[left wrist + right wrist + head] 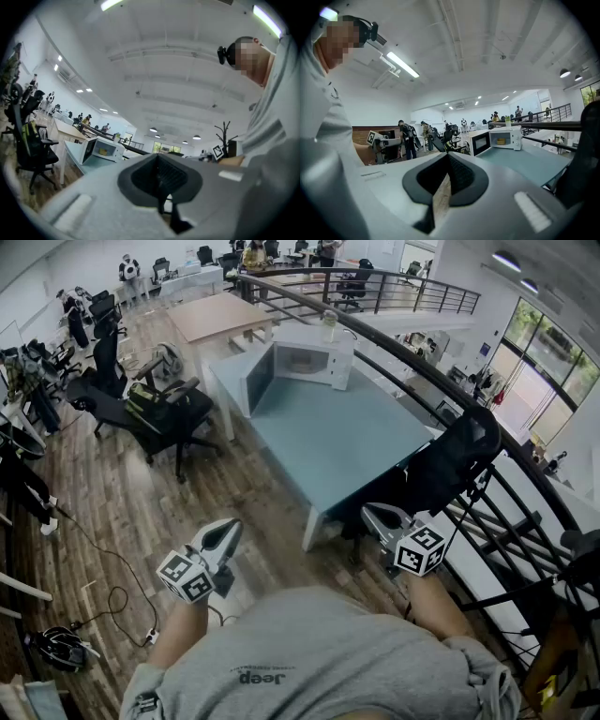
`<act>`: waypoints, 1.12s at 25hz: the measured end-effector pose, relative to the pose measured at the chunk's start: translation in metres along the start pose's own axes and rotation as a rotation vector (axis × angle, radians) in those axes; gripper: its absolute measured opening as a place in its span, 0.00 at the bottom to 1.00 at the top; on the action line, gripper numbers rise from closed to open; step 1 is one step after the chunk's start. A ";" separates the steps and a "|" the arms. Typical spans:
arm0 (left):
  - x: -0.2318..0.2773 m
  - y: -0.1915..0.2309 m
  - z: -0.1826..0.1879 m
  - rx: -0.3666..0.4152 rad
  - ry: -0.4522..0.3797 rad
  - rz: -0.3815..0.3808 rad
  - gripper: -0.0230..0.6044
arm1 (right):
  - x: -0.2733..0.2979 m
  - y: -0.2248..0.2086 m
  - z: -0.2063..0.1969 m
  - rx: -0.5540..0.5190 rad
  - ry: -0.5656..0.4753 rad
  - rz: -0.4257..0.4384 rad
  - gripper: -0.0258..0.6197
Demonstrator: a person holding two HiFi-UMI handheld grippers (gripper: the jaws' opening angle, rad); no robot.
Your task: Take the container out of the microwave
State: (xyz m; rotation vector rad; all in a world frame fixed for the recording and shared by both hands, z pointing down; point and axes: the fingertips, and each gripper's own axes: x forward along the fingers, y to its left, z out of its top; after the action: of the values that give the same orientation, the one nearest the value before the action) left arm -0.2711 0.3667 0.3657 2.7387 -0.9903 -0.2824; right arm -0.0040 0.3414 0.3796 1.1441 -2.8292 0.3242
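A white microwave (314,360) stands at the far end of a teal table (347,442), its door (255,379) swung open to the left. A yellowish container (501,141) sits inside it, also visible in the left gripper view (101,151). Both grippers are held close to the person's body, well short of the table. The left gripper (228,532) points toward the table, jaws together with nothing between them (158,161). The right gripper (370,515) is likewise shut and empty (449,157).
A bottle (329,322) stands on top of the microwave. Black office chairs (155,409) crowd the table's left side. A black chair back (450,460) and a curved metal railing (450,362) line its right. A cable (112,596) lies on the wooden floor.
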 end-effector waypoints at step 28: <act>0.072 -0.069 -0.021 0.038 0.002 0.032 0.07 | -0.069 -0.066 0.003 0.055 -0.038 0.071 0.04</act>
State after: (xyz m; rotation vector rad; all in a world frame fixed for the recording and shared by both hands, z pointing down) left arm -0.1692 0.3748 0.3598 2.7540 -1.0483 -0.2582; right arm 0.0921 0.3412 0.3774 1.0719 -2.9170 0.3919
